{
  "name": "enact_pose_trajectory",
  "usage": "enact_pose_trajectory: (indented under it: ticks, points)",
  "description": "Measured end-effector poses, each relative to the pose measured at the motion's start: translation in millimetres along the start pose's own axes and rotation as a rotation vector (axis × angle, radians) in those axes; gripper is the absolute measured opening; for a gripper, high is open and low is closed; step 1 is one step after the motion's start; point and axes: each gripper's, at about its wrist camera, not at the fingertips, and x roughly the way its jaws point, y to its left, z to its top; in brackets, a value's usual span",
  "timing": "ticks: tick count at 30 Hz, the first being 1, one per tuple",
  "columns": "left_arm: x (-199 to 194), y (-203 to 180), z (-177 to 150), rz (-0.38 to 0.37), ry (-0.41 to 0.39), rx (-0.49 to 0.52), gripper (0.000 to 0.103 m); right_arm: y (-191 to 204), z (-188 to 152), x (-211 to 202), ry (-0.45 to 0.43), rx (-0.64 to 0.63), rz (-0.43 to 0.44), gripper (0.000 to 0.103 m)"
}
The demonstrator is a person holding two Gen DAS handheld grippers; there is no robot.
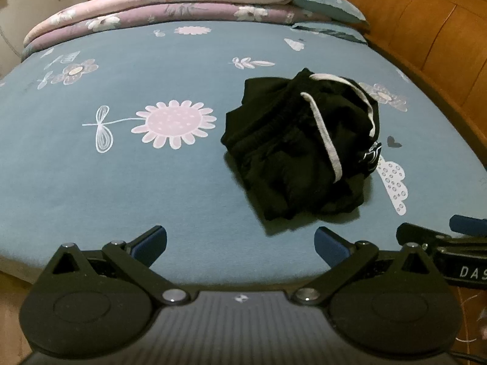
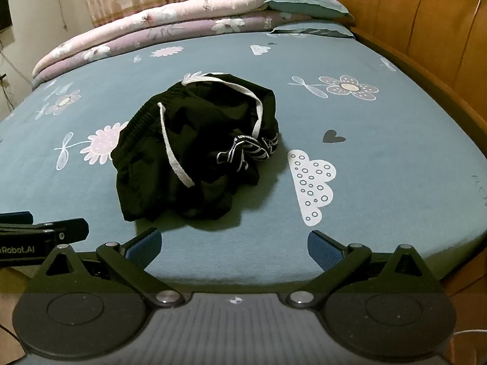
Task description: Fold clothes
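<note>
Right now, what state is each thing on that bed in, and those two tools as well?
Shorts: crumpled in a heap, not folded, on the sheet.
Drawstring: loose, draped over the shorts.
Sheet: spread flat.
Quilts: folded, stacked at the bed's far side.
Pillows: stacked beside the quilts.
Left tool: open, empty, short of the shorts.
Right tool: open, empty, short of the shorts.

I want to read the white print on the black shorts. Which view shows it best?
The right wrist view: the white print faces that camera on the crumpled black shorts. The left wrist view catches only a sliver of it at the shorts' right edge.
</note>
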Motion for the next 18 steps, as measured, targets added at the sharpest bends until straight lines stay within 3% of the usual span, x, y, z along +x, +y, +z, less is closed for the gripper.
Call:
enact_pose_trajectory:
  ticks: [18]
  points:
    - [2.9,4.7,-1.8,-0.01,-0.015,-0.026,0.102,2.3,-0.1,1.6,0.004,-0.001,-0.002,0.103]
